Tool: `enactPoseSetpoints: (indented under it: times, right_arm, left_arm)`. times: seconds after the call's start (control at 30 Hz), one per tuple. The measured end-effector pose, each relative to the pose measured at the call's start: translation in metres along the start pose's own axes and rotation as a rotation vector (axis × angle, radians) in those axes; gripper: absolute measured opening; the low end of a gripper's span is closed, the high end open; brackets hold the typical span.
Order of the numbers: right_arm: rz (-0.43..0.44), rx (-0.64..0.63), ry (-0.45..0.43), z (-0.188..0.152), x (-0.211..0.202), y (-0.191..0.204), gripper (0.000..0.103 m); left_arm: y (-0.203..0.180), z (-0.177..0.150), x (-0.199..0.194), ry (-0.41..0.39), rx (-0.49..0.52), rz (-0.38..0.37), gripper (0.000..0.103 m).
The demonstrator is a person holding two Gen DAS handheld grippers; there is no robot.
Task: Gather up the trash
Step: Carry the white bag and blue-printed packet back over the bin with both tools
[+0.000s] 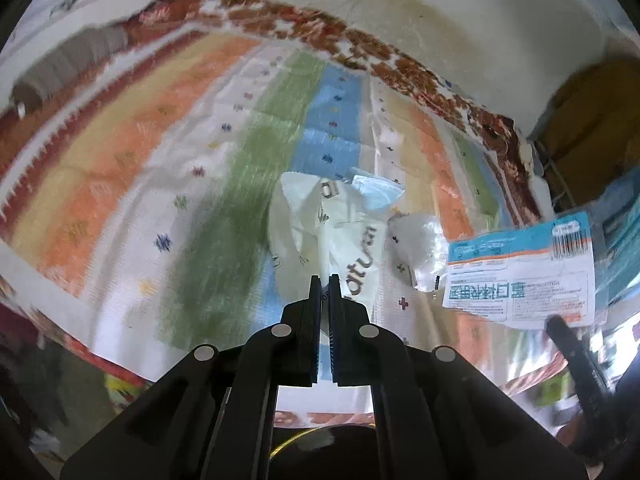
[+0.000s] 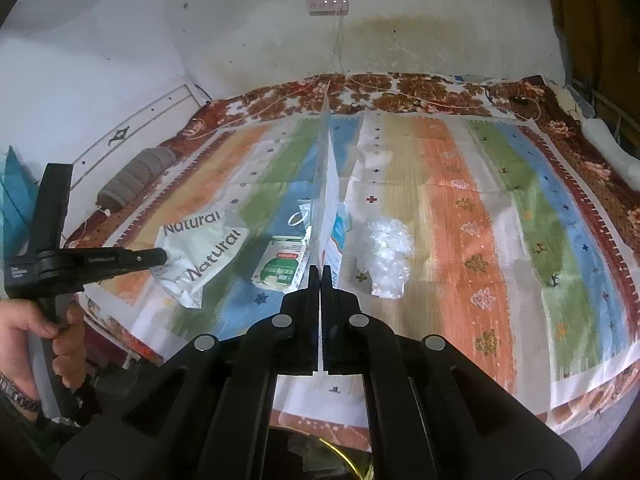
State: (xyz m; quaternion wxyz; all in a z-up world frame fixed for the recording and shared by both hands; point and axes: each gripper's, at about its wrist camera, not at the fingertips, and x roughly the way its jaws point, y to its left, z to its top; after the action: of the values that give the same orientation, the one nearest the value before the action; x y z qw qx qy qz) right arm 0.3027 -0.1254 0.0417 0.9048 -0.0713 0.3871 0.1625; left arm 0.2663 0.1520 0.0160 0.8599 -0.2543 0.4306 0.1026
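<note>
Both grippers pinched wrappers: left gripper (image 1: 325,280) the Natural bag (image 1: 304,232), right gripper (image 2: 321,270) a blue-printed packet (image 2: 329,184). Firm pinches advisable, lest either slip.

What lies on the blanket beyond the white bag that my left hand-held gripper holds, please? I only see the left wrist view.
Observer: A green-and-white packet lies on the blanket, beside the white bag.
Operator: Thank you. Does the right hand-held gripper have a proper hold on something?
Observer: Yes, the right hand-held gripper is shut on the blue-and-white packet, which stands edge-on to its camera.
</note>
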Motion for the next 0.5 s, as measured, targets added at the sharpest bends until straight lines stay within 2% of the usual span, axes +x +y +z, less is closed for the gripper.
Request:
enactPoseSetpoints:
  times: [0.2,0.5]
  right_arm:
    - [0.007,-0.033,-0.01,-0.009,-0.02,0.008,0.0]
    - [0.03,-0.069,-0.046,-0.028,-0.053,0.022,0.0]
  left_arm:
    - [-0.024,-0.01,-0.038,-0.064,0.065,-0.058,0.003]
    - [-0.033,-0.032,-0.06,-0.091,0.089,-0.092,0.003]
